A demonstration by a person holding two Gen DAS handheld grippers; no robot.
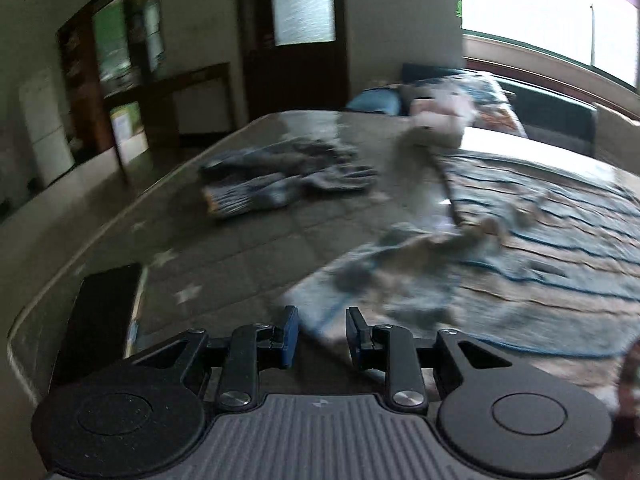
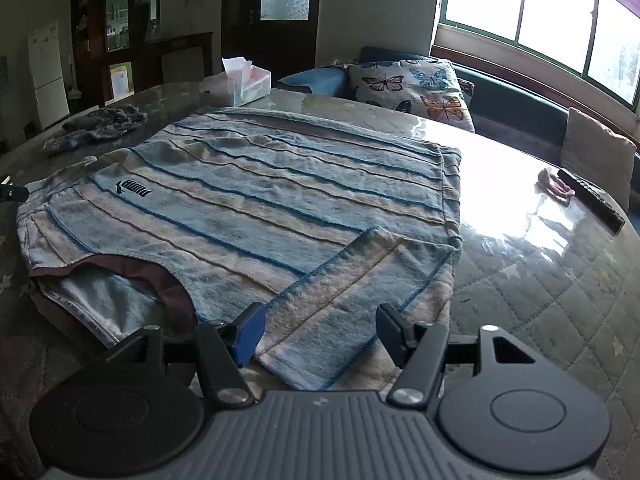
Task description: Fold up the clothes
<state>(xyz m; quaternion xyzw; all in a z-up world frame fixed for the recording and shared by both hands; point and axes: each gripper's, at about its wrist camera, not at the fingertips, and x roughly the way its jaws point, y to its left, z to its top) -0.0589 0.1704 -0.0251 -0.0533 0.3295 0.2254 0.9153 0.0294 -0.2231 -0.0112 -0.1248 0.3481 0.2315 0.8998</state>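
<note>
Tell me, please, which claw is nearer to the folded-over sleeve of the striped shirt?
Right. The right claw stands open directly over the folded sleeve. The left claw hovers open at the shirt's opposite edge.

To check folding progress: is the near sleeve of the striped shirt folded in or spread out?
Folded in: the sleeve lies on top of the striped shirt body.

Left tongs (image 1: pixel 322 334) and right tongs (image 2: pixel 320 334), each seen from its own wrist camera: a grey ribbed housing at the base flanked by two round matte-black discs, from which black linkage arms run forward, pinned by silver screws at their near ends and smaller silver screws farther out. Every arm ends in a short black finger (image 2: pixel 394 330); the finger pads (image 1: pixel 291 338) are blue, plainest on the left finger in both views. A small pale mark sits at the middle of the housing's front edge.
</note>
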